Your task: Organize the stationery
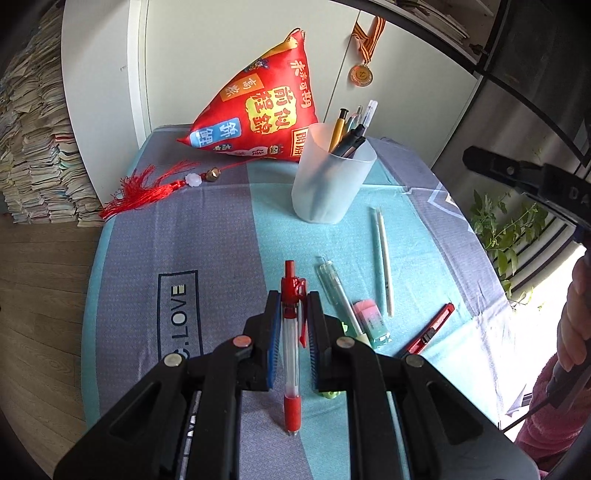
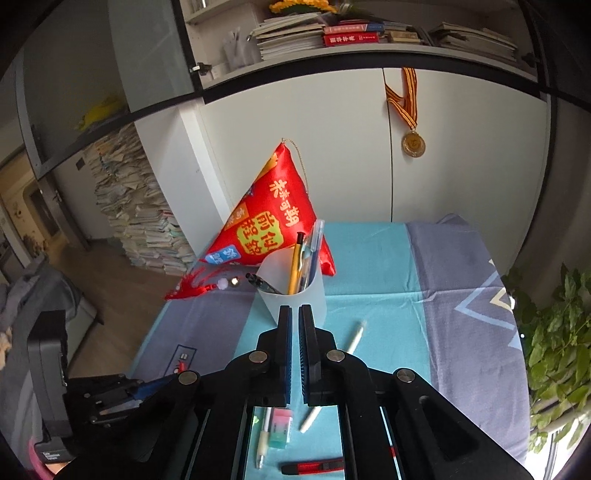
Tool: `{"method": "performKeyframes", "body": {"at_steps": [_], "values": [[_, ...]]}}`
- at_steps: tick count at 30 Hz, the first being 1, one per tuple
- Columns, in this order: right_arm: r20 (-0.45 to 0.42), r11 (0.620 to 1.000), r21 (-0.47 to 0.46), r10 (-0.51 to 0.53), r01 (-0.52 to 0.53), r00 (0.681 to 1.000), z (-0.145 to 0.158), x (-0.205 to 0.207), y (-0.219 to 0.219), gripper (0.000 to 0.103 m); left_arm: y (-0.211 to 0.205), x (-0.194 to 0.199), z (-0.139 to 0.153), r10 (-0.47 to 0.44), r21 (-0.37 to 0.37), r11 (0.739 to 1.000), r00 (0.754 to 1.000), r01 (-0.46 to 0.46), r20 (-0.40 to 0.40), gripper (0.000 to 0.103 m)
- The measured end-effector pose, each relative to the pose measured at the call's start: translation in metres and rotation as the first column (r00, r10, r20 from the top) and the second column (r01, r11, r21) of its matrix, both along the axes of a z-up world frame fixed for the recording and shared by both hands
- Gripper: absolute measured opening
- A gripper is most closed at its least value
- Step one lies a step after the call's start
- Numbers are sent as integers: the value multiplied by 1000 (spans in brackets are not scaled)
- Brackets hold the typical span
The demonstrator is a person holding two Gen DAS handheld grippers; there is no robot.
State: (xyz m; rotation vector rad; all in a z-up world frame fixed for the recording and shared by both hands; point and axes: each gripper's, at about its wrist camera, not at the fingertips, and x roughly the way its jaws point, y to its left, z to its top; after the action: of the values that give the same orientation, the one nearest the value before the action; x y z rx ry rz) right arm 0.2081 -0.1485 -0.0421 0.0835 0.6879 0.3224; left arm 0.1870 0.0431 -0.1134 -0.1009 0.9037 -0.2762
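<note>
My left gripper point(image 1: 292, 301) has its jaws pinching the red pen point(image 1: 290, 343) above the desk point(image 1: 221, 229), tip toward the camera. My right gripper point(image 2: 294, 314) has its jaws pressed together on nothing (raised, pointing at the pen cup point(image 2: 295, 291)). Still loose on the cloth: eraser point(image 1: 371, 323), box cutter point(image 1: 432, 330), clear pen point(image 1: 338, 291), two pale pens point(image 1: 382, 258).

I'm in a home study: ahead of my gripper stand white cupboards point(image 2: 295, 155) with a medal point(image 2: 413, 143) hanging, a shelf of books point(image 2: 332, 33) above, and stacked papers point(image 2: 136, 214) piled left on the wooden floor.
</note>
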Motion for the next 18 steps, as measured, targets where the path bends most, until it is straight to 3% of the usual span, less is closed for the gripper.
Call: {"method": "performKeyframes", "body": {"at_steps": [4, 6, 9, 16, 18], "values": [[-135, 998, 28, -58, 62, 989, -26, 31, -16, 6, 3, -1, -1, 2, -6, 1000, 1000, -2, -6, 12], [-265, 991, 24, -123, 134, 956, -54, 59, -29, 9, 4, -1, -2, 2, -9, 1000, 1000, -2, -9, 12], [-384, 981, 31, -166, 193, 908, -86, 88, -39, 9, 6, -1, -2, 7, -12, 1000, 1000, -7, -12, 12], [-452, 979, 29, -168, 202, 876, -111, 117, -25, 11, 13, 1, -4, 21, -18, 1000, 1000, -21, -17, 12], [-458, 979, 18, -174, 204, 872, -115, 122, -19, 18, 14, 1, -4, 22, -18, 1000, 1000, -23, -20, 12]]}}
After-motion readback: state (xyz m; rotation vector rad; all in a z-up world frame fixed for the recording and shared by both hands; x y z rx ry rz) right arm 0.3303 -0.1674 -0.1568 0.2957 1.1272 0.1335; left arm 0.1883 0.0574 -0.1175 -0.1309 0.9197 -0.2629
